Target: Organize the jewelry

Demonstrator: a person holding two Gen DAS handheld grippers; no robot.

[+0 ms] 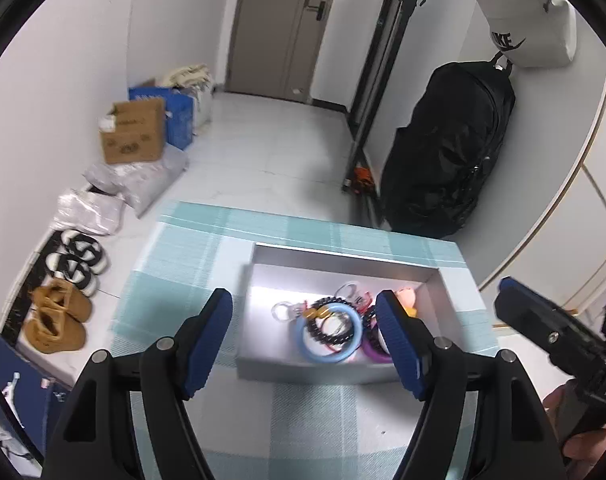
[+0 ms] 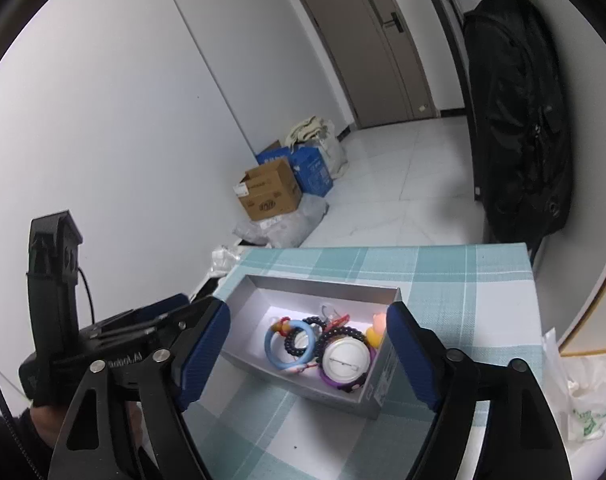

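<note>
**Both grippers wide open over the jewelry box**

Closest to the cameras, the left gripper (image 1: 305, 344) and right gripper (image 2: 307, 354) both hang with jaws spread wide, holding nothing. Each one pokes into the other's view at the side, only partly in frame.

Just past the fingertips sits a grey box (image 2: 303, 386) near the far edge of the checked tablecloth (image 2: 443, 272). Everything's piled toward its right end: a light blue ring (image 2: 271, 344), a black beaded bracelet (image 2: 299, 342), a round white disc (image 2: 346, 358) over a purple band (image 2: 331, 382), and something yellow and pink (image 2: 375, 330) in the far right corner that I honestly can't identify. The left gripper's right finger hides part of the pile.

Beyond the table, cardboard boxes (image 2: 271, 194) along the wall, a black backpack (image 2: 519, 128) hanging, and a door (image 2: 367, 44).
</note>
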